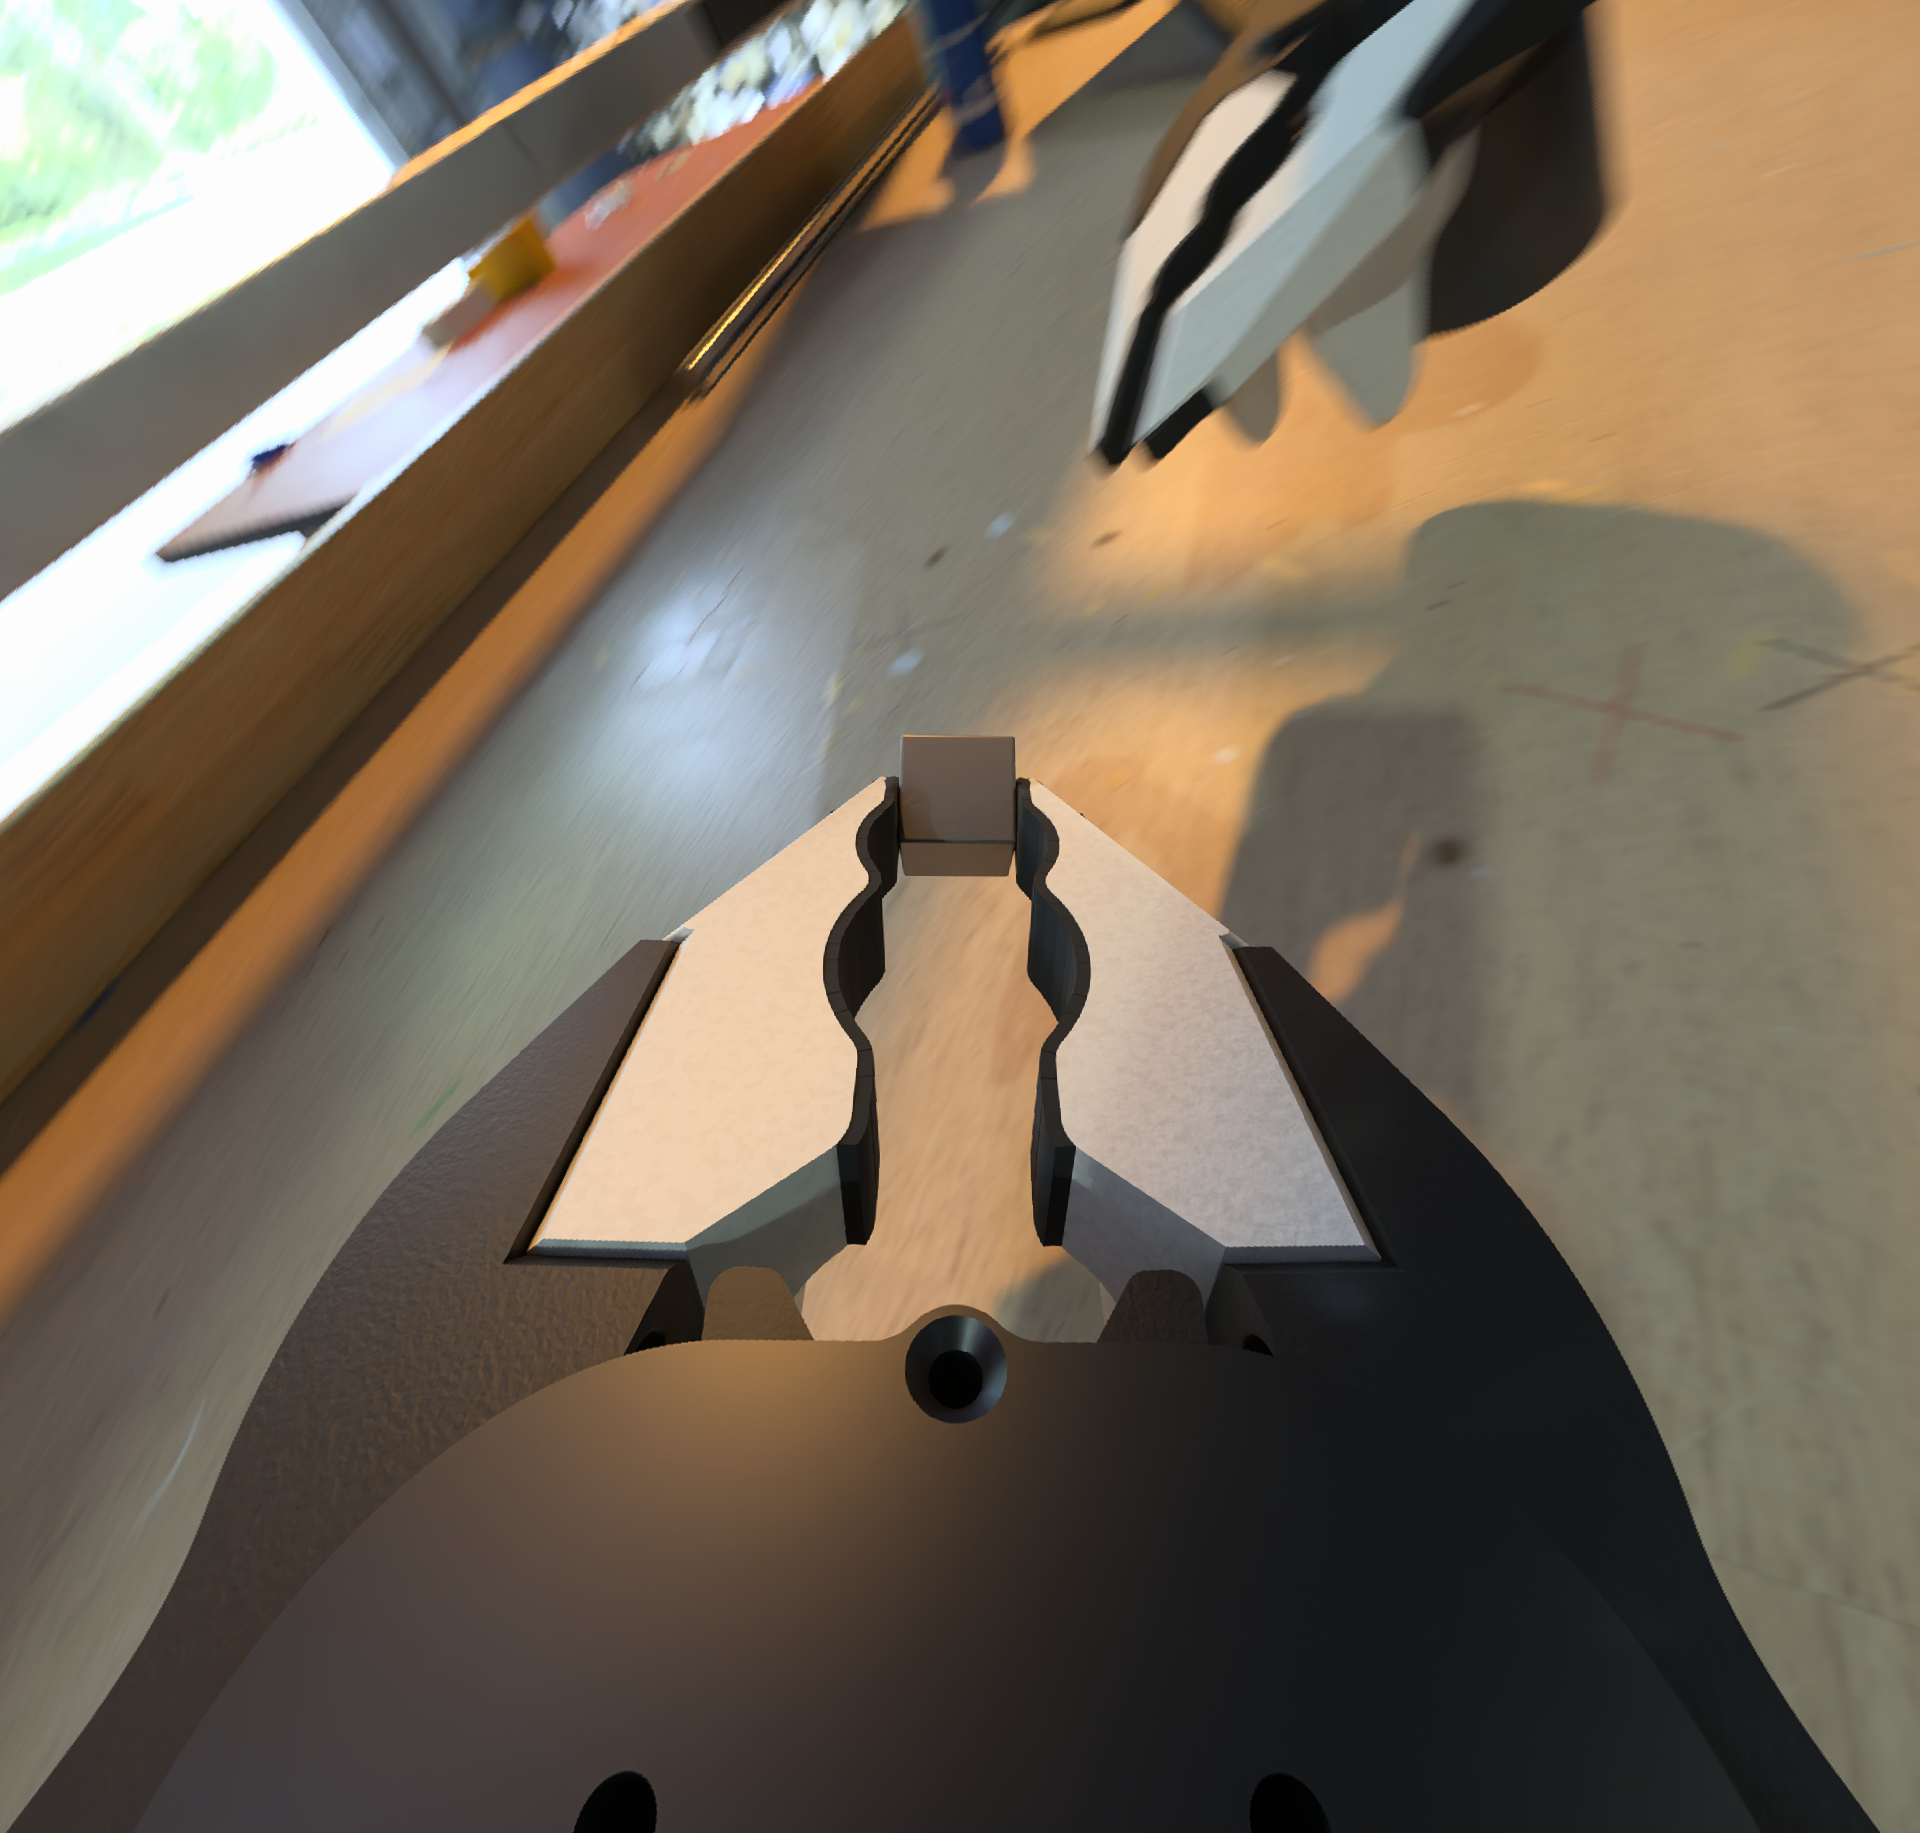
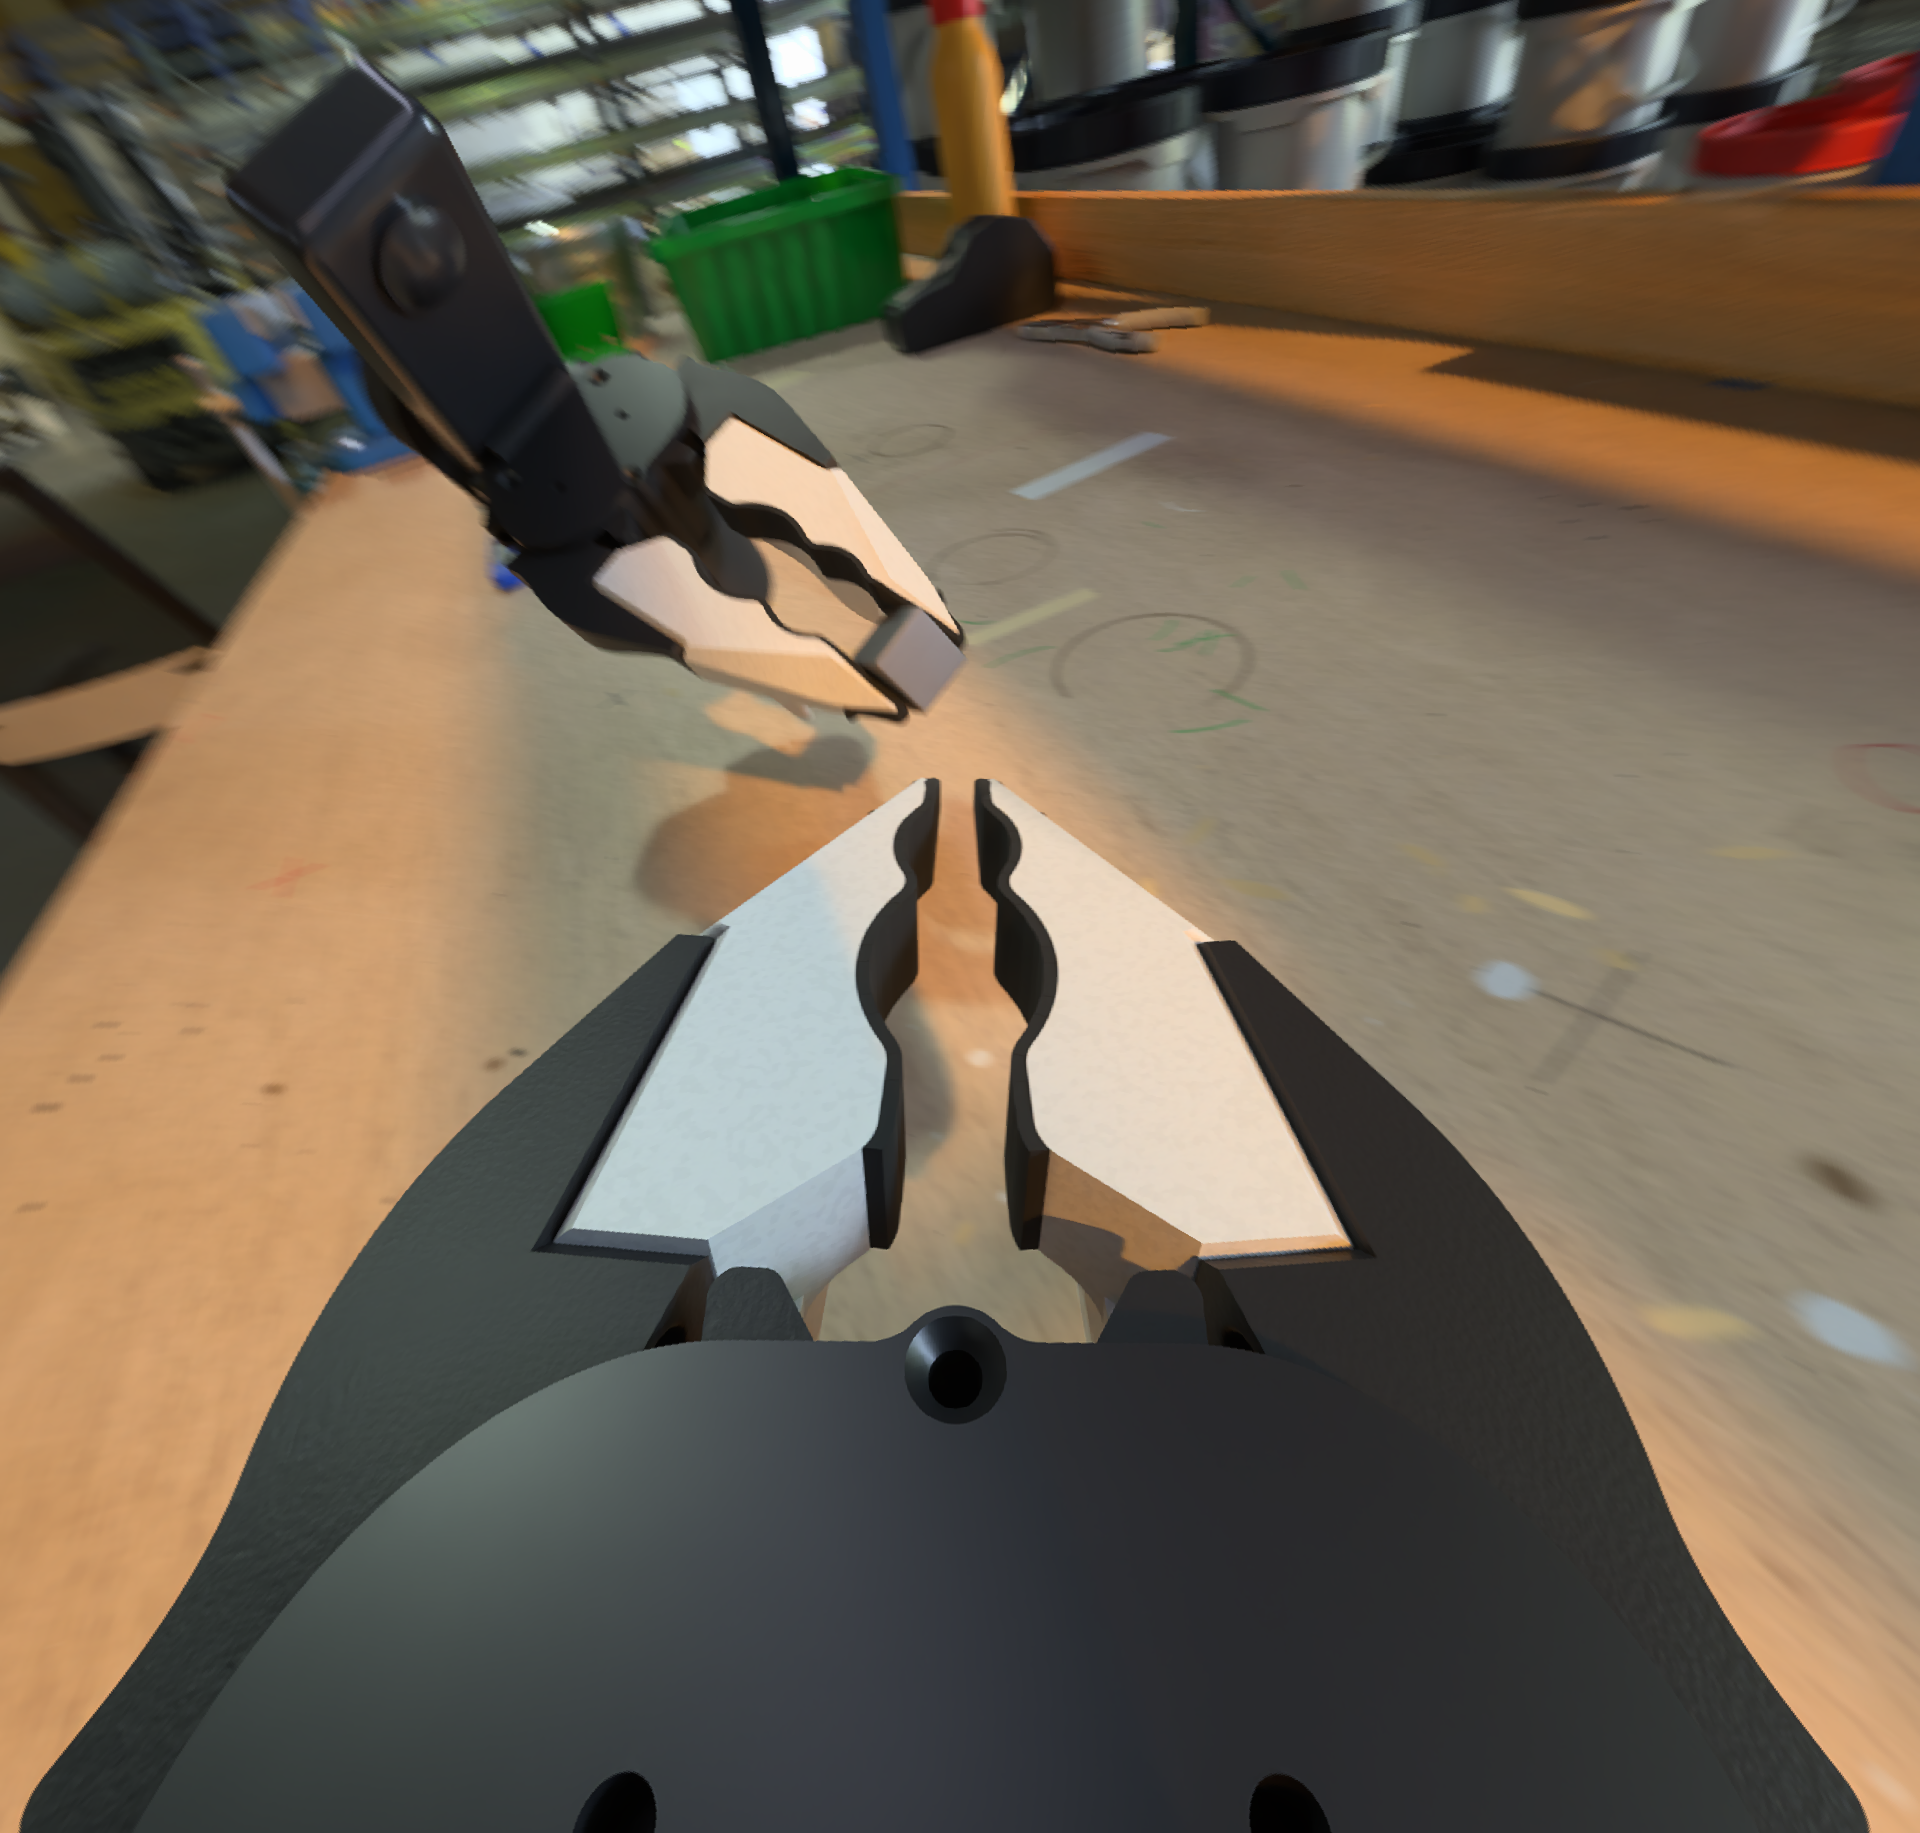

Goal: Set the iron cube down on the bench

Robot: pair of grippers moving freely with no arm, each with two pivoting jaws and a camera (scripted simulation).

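The left gripper (image 1: pixel 956 796) holds the cube (image 1: pixel 956 804), a small grey block pinched at the very fingertips, with most of it standing proud of the tips. In the right wrist view the same gripper (image 2: pixel 914 666) hangs tilted, nose down, above the surface (image 2: pixel 1351 952), and the cube (image 2: pixel 912 668) sits clear of the wood, with the gripper's shadow lying a little below and behind it. So the cube is in the air, near the surface but not touching it, as far as the two views show.

The right gripper (image 2: pixel 956 784) carries nothing; its fingers stand narrow, nearly together, with only a slim gap at the tips. It points along the surface toward the left one, close by but apart from it. In the left wrist view it (image 1: pixel 1143 443) shows as a blur in the upper right.

Judging by this, the grasp and the carry are done. What is left is the last lowering until the cube's underside meets the wood, then opening the fingers and drawing back. The cube looks tilted with the gripper, so levelling it before release would likely keep it from tipping.

Farther out a green crate (image 2: pixel 790 256) and a yellow bottle (image 2: pixel 971 110) stand at the far edge.
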